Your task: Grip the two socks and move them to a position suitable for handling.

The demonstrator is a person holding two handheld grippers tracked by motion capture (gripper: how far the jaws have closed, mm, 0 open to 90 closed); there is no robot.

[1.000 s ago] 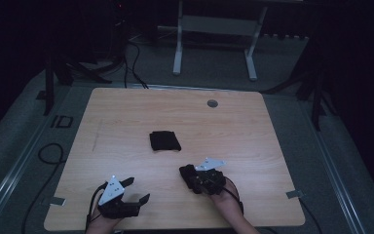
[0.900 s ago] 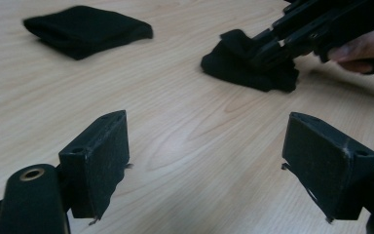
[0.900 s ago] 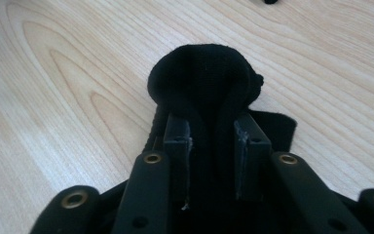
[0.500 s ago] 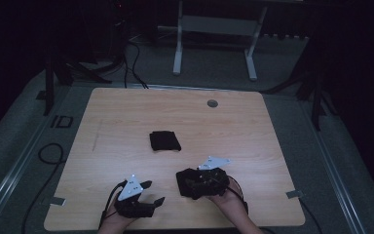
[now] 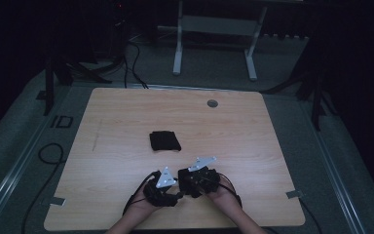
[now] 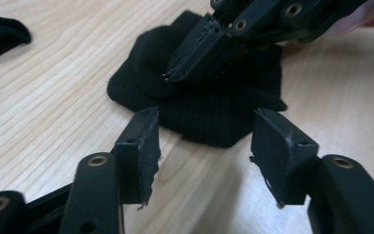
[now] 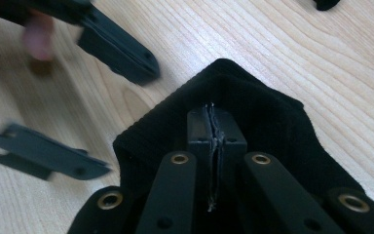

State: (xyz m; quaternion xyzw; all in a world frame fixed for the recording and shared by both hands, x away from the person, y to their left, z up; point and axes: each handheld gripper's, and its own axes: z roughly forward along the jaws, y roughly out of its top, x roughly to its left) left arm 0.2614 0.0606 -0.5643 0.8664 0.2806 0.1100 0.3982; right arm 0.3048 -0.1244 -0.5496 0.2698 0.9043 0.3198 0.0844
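Black ribbed cloth (image 7: 253,122) lay under the right gripper (image 7: 213,127), whose jaws were pressed together on the fabric near the cloth's upper edge, as the right gripper view showed; whether a fold sat between the pads could not be told. In the left gripper view that same cloth (image 6: 214,114) lay flat on the wooden table (image 6: 44,112), with the right gripper (image 6: 175,73) bearing down on it from above. The left gripper (image 6: 204,141) stood just short of the cloth's near corner, its jaws spread about halfway after closing in, with nothing but bare wood between them. From the high view both grippers sat side by side near the table's front edge (image 5: 175,225), the left (image 5: 163,187) almost touching the right (image 5: 197,178). Well apart, toward the table's middle, a second dark folded cloth (image 5: 165,141) rested alone.
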